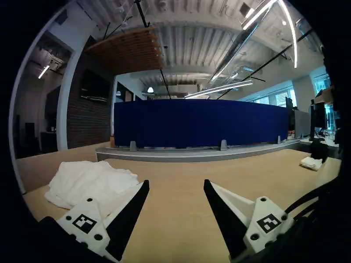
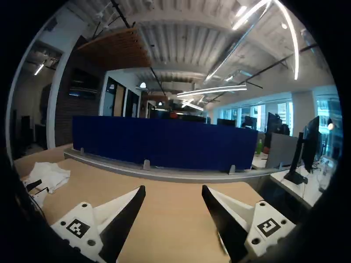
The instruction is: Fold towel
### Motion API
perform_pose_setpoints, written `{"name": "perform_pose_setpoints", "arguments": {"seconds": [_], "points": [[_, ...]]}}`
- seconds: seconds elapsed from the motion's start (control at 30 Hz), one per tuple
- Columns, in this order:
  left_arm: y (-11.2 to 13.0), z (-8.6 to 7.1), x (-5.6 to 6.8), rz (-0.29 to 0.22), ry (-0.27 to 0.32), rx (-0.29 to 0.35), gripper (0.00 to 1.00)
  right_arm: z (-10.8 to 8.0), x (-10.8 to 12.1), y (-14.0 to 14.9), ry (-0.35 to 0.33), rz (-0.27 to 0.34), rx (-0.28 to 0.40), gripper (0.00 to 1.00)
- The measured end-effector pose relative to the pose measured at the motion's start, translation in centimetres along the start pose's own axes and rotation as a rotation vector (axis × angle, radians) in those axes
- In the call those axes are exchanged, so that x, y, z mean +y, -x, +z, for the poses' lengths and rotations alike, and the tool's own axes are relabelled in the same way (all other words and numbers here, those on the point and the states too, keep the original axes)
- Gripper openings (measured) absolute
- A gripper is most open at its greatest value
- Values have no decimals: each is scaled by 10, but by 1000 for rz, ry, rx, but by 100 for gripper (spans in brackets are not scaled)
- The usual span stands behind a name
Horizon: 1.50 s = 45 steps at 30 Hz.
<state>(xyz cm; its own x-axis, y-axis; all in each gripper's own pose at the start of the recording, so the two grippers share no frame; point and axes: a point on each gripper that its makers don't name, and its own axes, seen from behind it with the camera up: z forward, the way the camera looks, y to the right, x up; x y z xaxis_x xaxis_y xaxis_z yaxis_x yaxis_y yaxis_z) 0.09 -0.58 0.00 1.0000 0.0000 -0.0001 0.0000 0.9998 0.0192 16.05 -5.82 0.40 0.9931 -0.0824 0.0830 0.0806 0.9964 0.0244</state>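
A crumpled white towel lies on the wooden table at the left, just beyond my left gripper's left finger. The left gripper is open over bare table, with nothing between its fingers. In the right gripper view the same towel sits far left on the table, well away from the right gripper. That gripper is open too and holds nothing. Part of the other gripper shows next to the towel at the left edge.
A blue divider panel on a grey rail runs along the table's far edge. A small folded white cloth lies at the far right with a dark object behind it. A neighbouring desk carries a monitor.
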Motion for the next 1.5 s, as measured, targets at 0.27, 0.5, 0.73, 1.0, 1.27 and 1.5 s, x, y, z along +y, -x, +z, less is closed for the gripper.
{"name": "perform_pose_setpoints", "arguments": {"seconds": [0.27, 0.5, 0.73, 1.0, 1.27, 1.5], "points": [[1, 0, 0, 1, 0, 0, 98, -8, 25, 0, 25, 40, 42, 100], [1, 0, 0, 0, 0, 0, 98, -13, 46, 28, 37, 82, 58, 100], [1, 0, 0, 0, 0, 0, 98, -11, 56, 69, 28, 99, 71, 100], [0, 0, 0, 0, 0, 0, 98, 1, 58, 121, 21, 115, 79, 99], [0, -1, -1, 0, 0, 0, 98, 11, 59, 141, 20, 160, 76, 99], [0, 0, -1, 0, 0, 0, 98, 13, 53, 146, 15, 163, 82, 99]]}}
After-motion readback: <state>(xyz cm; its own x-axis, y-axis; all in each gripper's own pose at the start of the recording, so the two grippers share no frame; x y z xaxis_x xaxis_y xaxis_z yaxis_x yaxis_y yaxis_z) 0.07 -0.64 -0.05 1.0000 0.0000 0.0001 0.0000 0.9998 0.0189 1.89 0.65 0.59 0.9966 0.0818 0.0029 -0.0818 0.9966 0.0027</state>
